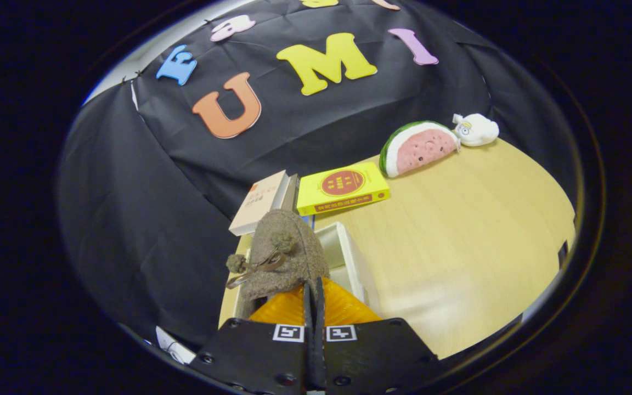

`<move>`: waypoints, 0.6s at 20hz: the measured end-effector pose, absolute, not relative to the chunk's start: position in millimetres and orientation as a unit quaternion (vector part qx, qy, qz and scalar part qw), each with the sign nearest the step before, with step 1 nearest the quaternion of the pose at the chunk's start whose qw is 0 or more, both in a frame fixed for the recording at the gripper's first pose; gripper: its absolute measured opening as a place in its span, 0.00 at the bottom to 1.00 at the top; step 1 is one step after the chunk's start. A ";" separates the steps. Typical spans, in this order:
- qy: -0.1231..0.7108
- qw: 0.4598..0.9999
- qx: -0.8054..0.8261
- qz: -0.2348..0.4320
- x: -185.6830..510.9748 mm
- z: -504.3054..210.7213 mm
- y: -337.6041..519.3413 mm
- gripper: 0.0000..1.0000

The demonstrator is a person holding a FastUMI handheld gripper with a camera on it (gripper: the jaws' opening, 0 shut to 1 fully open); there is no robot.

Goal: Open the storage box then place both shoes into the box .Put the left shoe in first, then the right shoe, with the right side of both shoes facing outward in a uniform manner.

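Carrying shoe pinched in gripper – lower it straight into white box, w/ right side outward, release gently.

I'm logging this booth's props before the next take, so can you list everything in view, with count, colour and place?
Shoe: one, brown fuzzy with pom-pom laces, pinched at its rear edge by the jaws, hanging over the storage box.
Storage box: one, white, open, on the table just ahead of the jaws.
Books: one yellow, lying flat beyond the box; one pale-covered beside it, at the table's edge.
Watermelon plush: one, green, white and pink, at the table's far side.
White plush: one, next to the watermelon.
Table: one, light wood.
Gripper: one, jaws closed on the shoe.
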State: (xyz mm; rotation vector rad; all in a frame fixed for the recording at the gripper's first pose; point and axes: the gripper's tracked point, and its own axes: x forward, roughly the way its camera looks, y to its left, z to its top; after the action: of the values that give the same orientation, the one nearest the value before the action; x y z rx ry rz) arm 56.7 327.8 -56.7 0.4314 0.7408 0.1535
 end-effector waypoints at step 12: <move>0.346 0.908 0.206 0.117 52.2 -62.1 323.0 0.65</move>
State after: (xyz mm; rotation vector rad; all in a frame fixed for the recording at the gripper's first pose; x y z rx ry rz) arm 52.2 323.0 -62.1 0.4257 0.7143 0.2410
